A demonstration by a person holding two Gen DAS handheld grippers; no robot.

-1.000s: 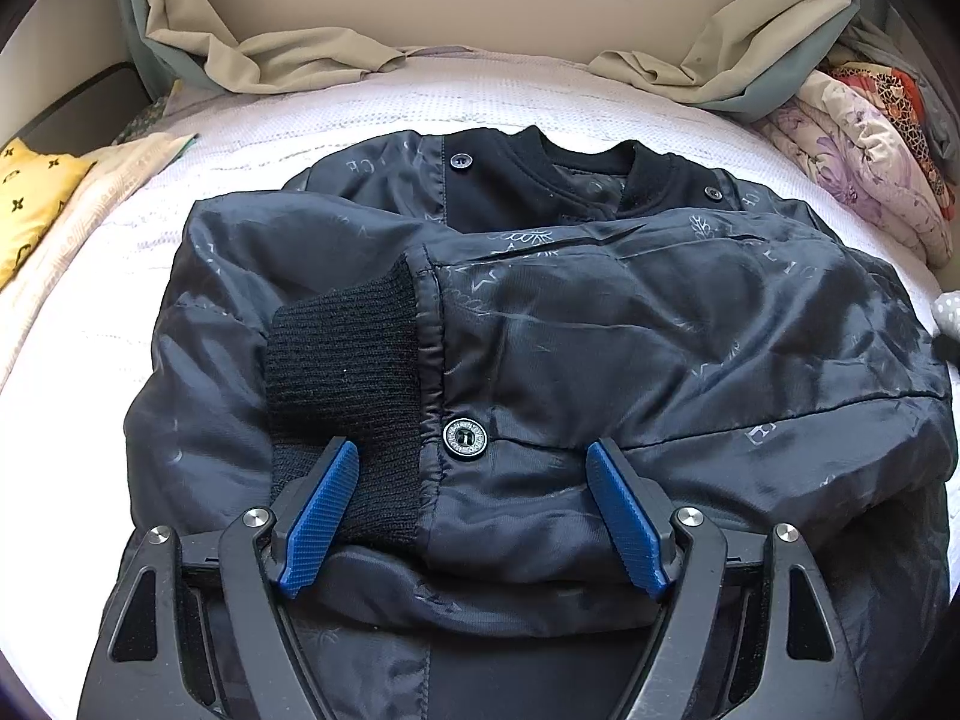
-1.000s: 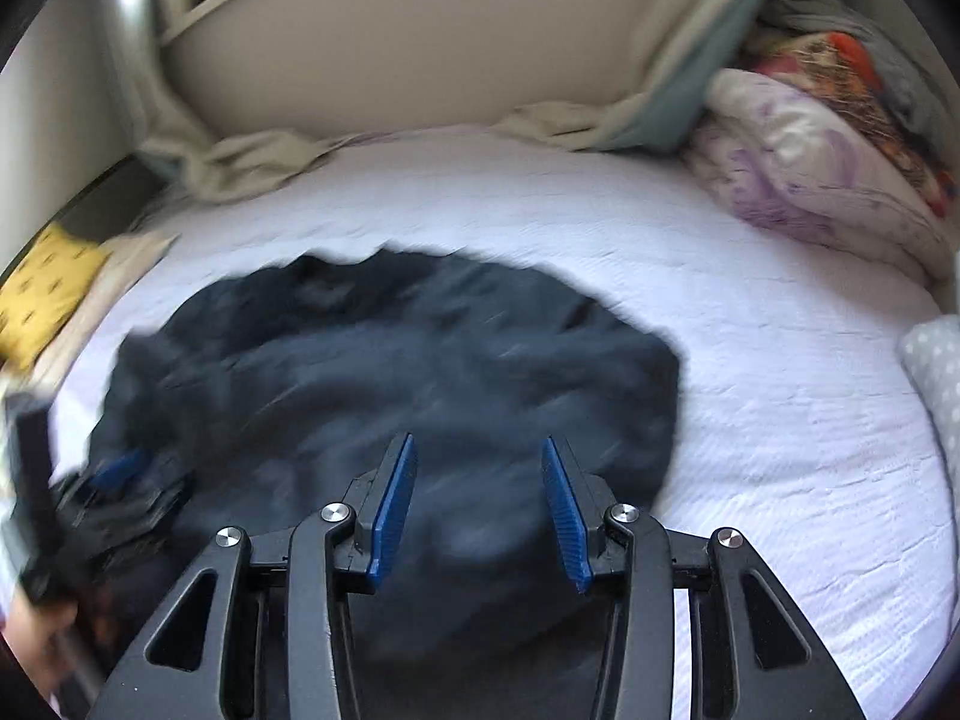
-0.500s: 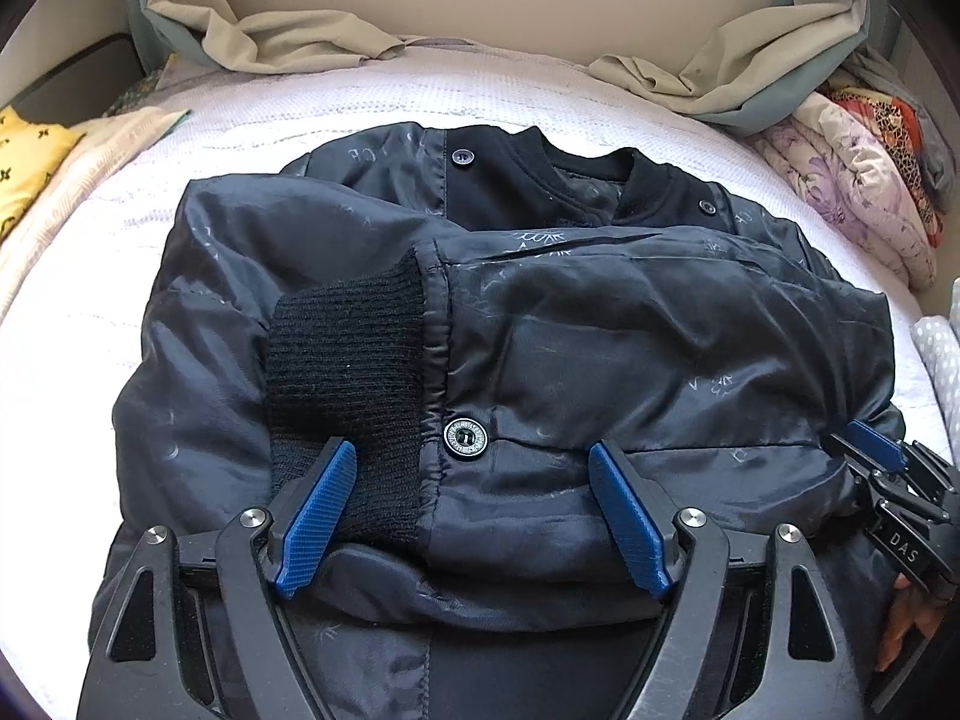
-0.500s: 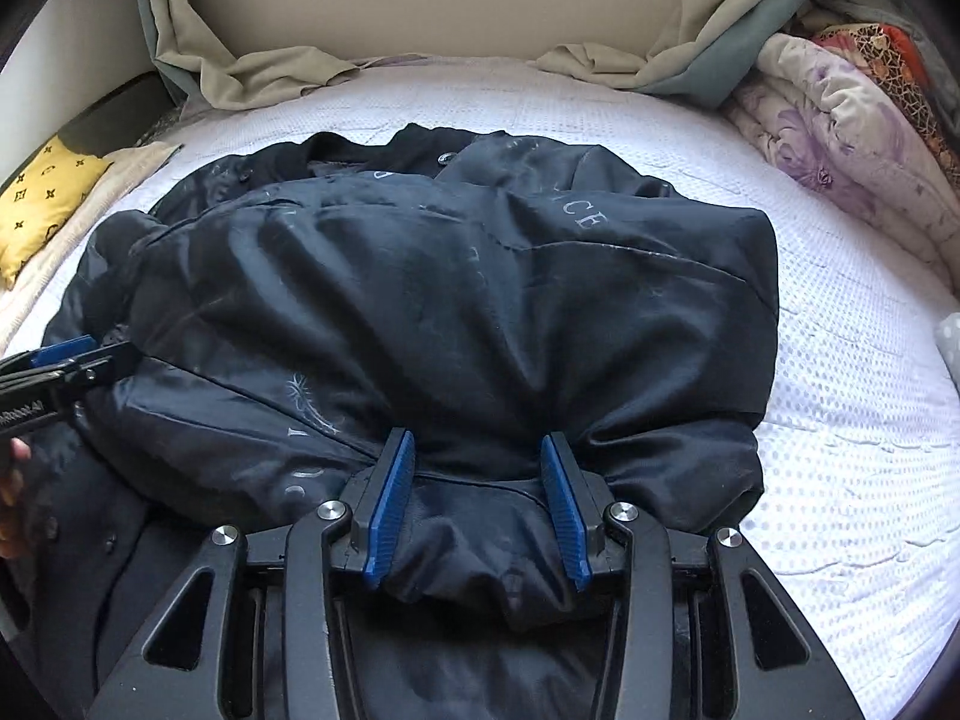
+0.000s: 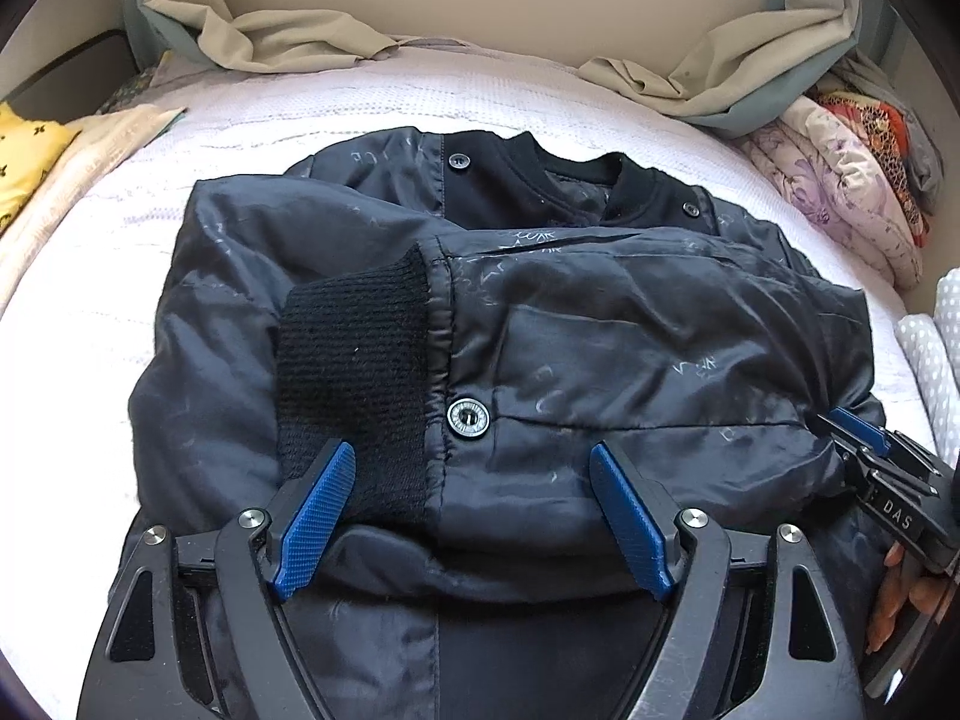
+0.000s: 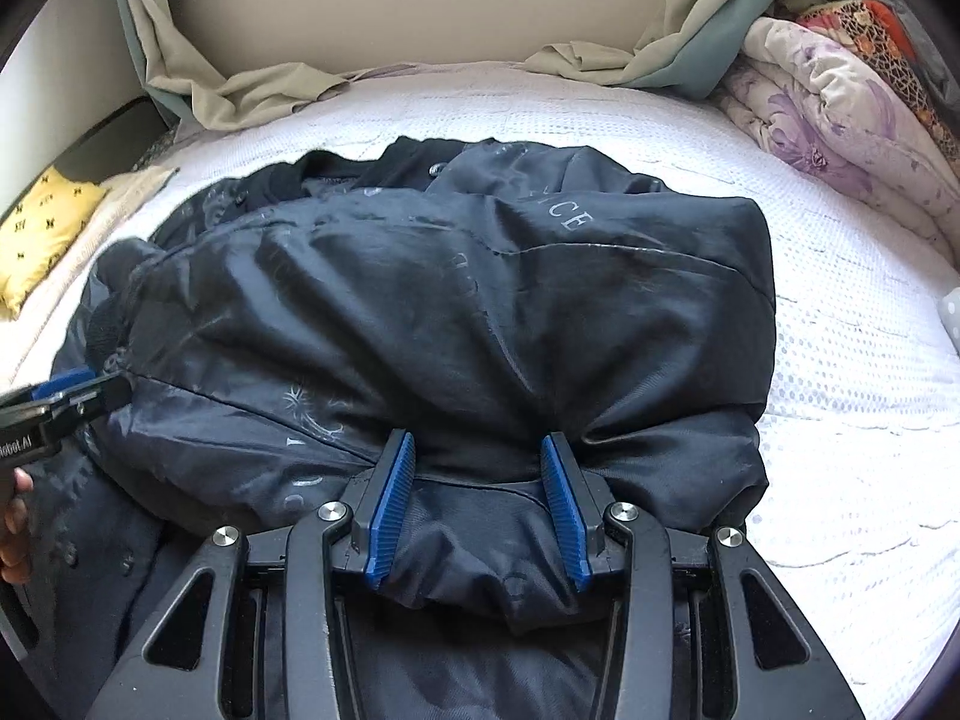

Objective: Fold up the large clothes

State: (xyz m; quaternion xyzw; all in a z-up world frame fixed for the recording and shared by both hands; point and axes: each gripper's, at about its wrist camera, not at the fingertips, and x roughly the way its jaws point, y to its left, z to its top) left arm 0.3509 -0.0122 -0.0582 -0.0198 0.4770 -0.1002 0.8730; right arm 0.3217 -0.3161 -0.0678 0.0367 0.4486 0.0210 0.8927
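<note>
Jacket (image 5: pixel 480 324) lies part-folded on the bed (image 6: pixel 840 360), directly ahead of both tools. Right gripper (image 6: pixel 477 504) pinches a bunched fold, apparently to turn it over. Left gripper (image 5: pixel 471 516) stands released, straddling the cuff (image 5: pixel 354 372).

Surface: bed (image 5: pixel 540 102) under a white textured cover.
Middle: dark jacket (image 5: pixel 600 324), folded over itself.
Behind jacket: crumpled beige sheet (image 5: pixel 288 42).
Right of jacket: floral quilt (image 6: pixel 840 120).
Left of jacket: yellow cushion (image 6: pixel 42 228).
</note>
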